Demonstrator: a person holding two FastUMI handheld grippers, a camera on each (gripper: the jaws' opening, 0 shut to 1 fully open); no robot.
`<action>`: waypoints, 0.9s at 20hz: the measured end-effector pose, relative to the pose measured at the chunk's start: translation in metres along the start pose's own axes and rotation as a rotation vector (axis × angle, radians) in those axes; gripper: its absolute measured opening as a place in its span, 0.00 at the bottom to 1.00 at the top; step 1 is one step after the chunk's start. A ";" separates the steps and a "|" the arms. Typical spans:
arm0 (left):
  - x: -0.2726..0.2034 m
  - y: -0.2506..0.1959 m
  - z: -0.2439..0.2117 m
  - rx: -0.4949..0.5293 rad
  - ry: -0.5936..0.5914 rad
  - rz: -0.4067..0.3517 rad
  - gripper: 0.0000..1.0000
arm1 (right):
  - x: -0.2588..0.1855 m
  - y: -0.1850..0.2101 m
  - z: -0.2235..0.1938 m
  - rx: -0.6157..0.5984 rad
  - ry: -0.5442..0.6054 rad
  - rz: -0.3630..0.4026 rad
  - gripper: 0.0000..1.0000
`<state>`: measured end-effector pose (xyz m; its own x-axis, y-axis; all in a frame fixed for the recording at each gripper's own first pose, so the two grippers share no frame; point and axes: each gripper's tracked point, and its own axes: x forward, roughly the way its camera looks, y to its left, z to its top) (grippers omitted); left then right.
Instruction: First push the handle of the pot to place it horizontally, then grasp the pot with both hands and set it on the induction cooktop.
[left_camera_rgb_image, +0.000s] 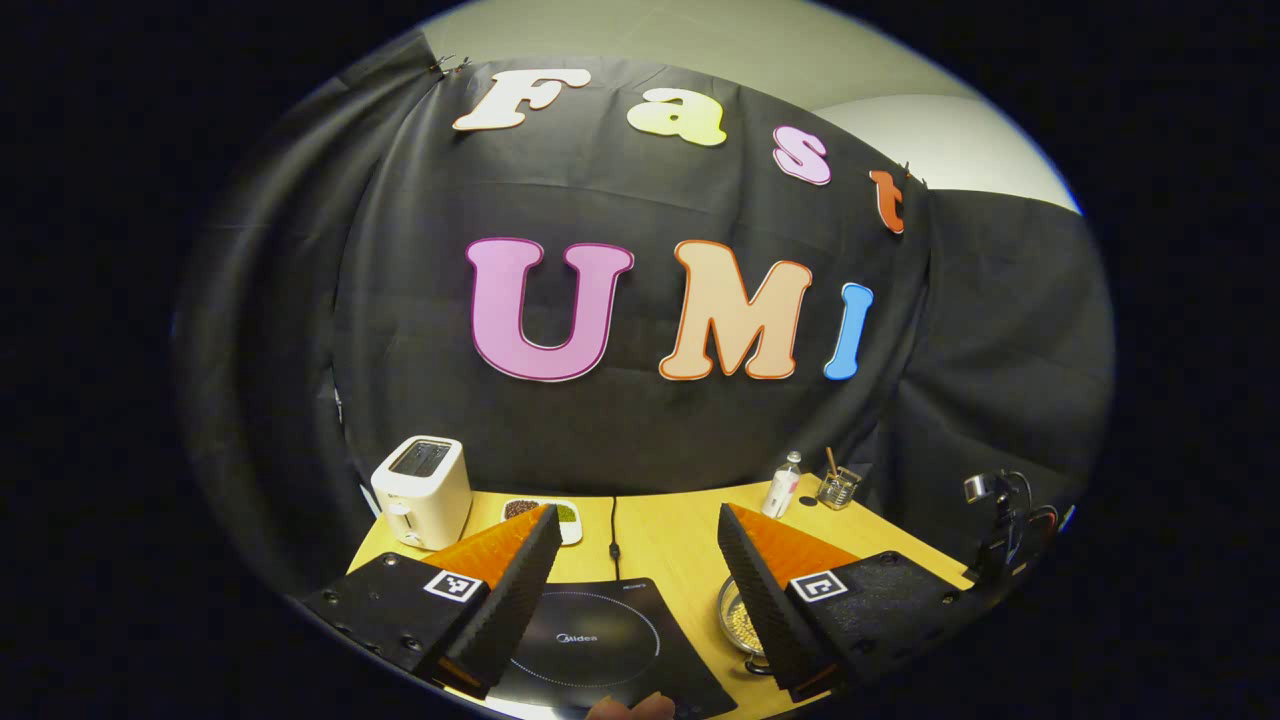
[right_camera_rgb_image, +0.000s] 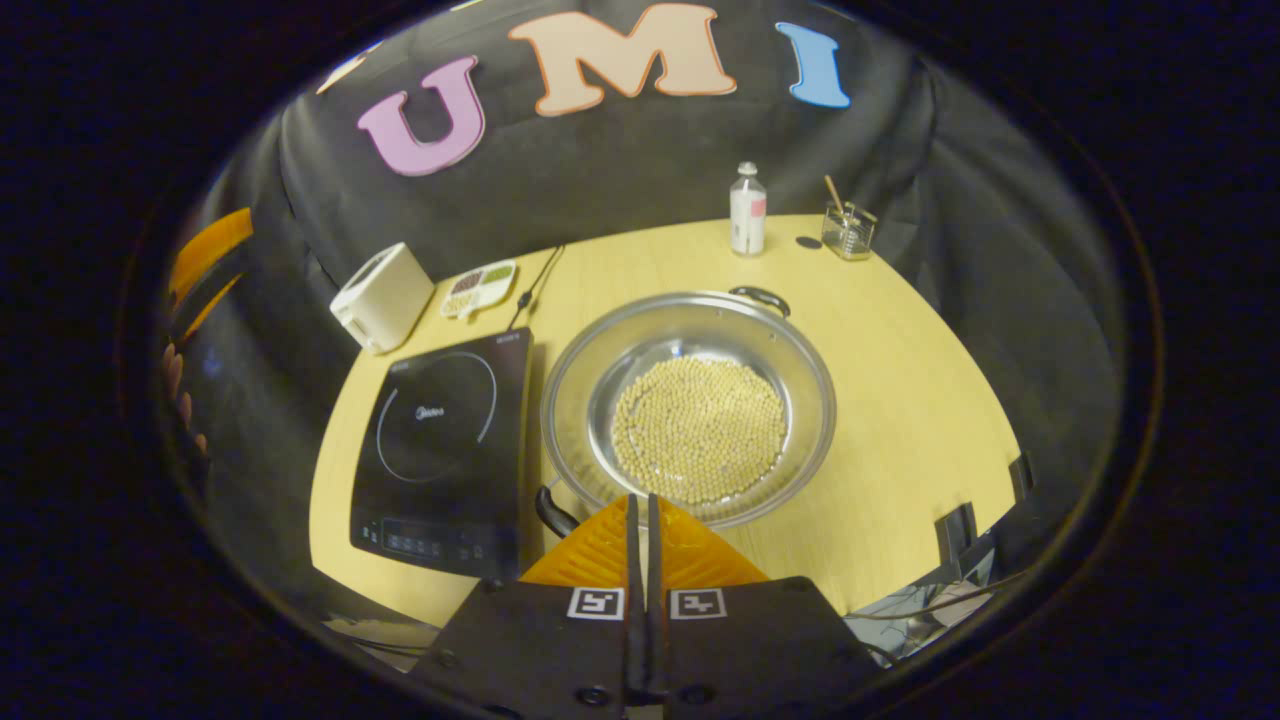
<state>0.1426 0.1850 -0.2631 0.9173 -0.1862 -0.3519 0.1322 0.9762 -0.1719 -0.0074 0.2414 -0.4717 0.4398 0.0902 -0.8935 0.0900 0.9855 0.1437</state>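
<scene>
Handle push being set up; pot not yet on cooktop.

Right hand-held gripper (right_camera_rgb_image: 641, 500) is being held with fingers pressed together, empty, poised above the near rim of the pot (right_camera_rgb_image: 688, 405), just beside the near handle (right_camera_rgb_image: 553, 512). The handles are lying diagonally, so the near handle is best nudged sideways with the closed tip, low and slow, so the beans (right_camera_rgb_image: 698, 428) are not being spilled. Left hand-held gripper (left_camera_rgb_image: 635, 545) is being held wide apart, empty, over the induction cooktop (right_camera_rgb_image: 443, 450), which is sitting on the tabletop (right_camera_rgb_image: 900, 400) just left of the pot. Far handle (right_camera_rgb_image: 759, 296) is partly hidden by the rim; tip-to-handle contact cannot be judged.
</scene>
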 end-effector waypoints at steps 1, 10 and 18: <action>-0.001 0.006 -0.003 -0.004 0.003 0.009 0.96 | 0.005 0.003 -0.006 0.005 0.017 0.002 0.00; -0.015 0.037 -0.013 -0.012 0.003 0.063 0.95 | 0.038 0.014 -0.049 -0.093 0.148 -0.035 0.03; -0.018 0.047 -0.016 -0.011 0.005 0.079 0.96 | 0.054 0.021 -0.058 -0.128 0.210 -0.052 0.03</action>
<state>0.1260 0.2325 -0.2794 0.9230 -0.1089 -0.3689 0.0549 0.9866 -0.1538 -0.0336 0.2749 -0.5413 0.2408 0.0537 -0.9691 -0.0124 0.9986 0.0522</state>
